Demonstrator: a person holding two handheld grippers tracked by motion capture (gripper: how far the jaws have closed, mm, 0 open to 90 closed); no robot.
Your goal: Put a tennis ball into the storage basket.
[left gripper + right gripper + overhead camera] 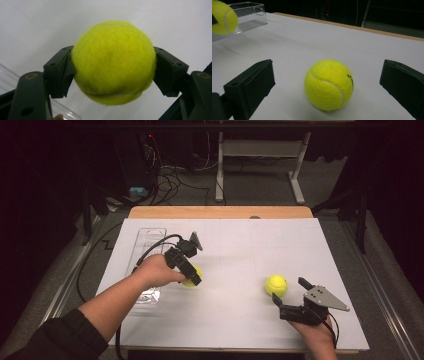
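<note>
1. Two tennis balls sit over the white bench (pixel 225 245): the left ball (pixel 113 62) is clamped in the left claw (pixel 194 276), beside a clear tray (pixel 145 240).
2. The right ball (pixel 328 84) rests on the bench between the spread jaws of the right claw (pixel 288 293), untouched.

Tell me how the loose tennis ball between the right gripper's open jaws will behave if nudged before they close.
The loose tennis ball is round and sits free on the flat white table, so it would probably roll away. Its fuzzy felt likely grips the right gripper pads well. It should be light.
</note>
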